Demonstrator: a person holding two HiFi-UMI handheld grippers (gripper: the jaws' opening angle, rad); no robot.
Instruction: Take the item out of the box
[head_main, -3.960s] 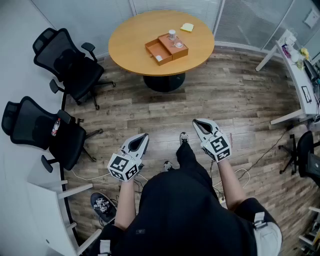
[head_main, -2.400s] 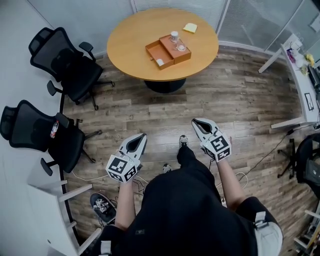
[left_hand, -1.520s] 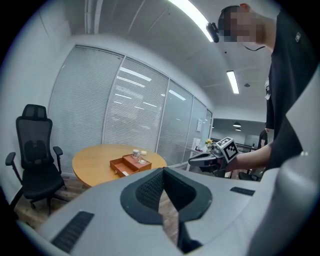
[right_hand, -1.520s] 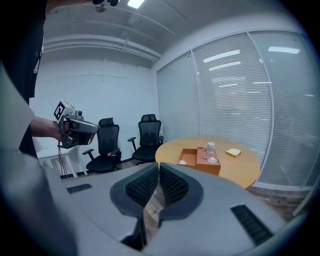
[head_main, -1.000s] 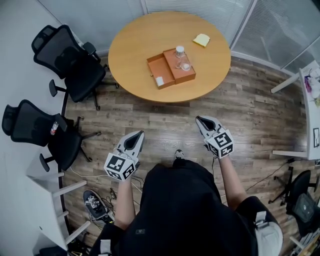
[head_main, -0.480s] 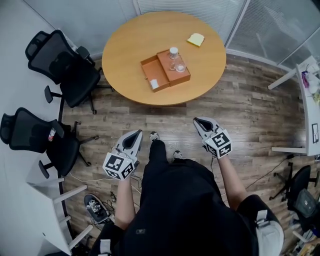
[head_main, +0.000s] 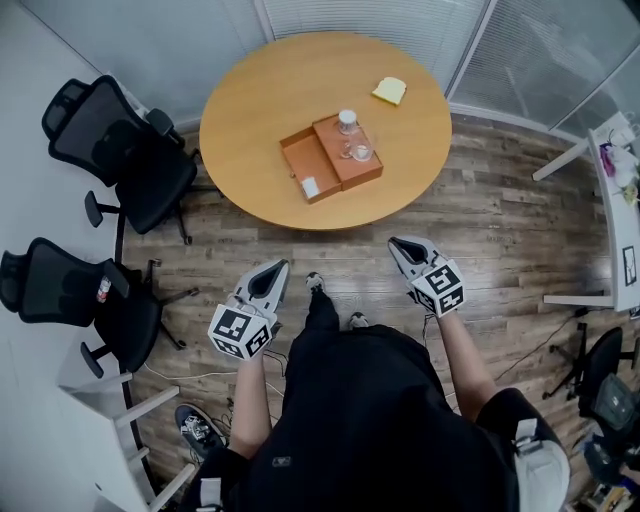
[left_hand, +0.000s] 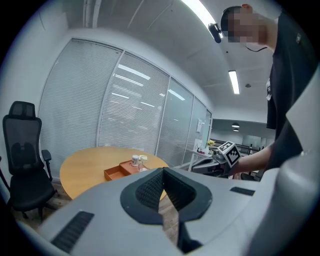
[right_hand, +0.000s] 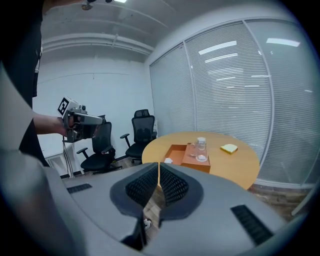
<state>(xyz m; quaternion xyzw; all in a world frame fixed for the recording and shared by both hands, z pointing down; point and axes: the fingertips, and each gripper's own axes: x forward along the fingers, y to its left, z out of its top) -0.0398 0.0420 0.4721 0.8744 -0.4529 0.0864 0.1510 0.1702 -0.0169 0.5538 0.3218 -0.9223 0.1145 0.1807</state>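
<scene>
From the head view, the orange box (head_main: 345, 160) lies open on the round tabletop (head_main: 250, 120), its long axis slanting from near-left to far-right. A small white item (head_main: 311, 186) sits in the near corner of the box's open left half, and the left claw (head_main: 274, 270) and right claw (head_main: 404, 246) point toward the box from well short of it. The left gripper view shows the left claw (left_hand: 161, 185) pressed together on nothing, with the box (left_hand: 120, 171) far ahead. In the right gripper view, the right claw (right_hand: 158, 185) is likewise closed and empty, and the item (right_hand: 168, 160) is at the near edge of the box (right_hand: 197, 162).

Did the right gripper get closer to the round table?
Yes. The right gripper has come forward, much nearer the round table's edge than before.
</scene>
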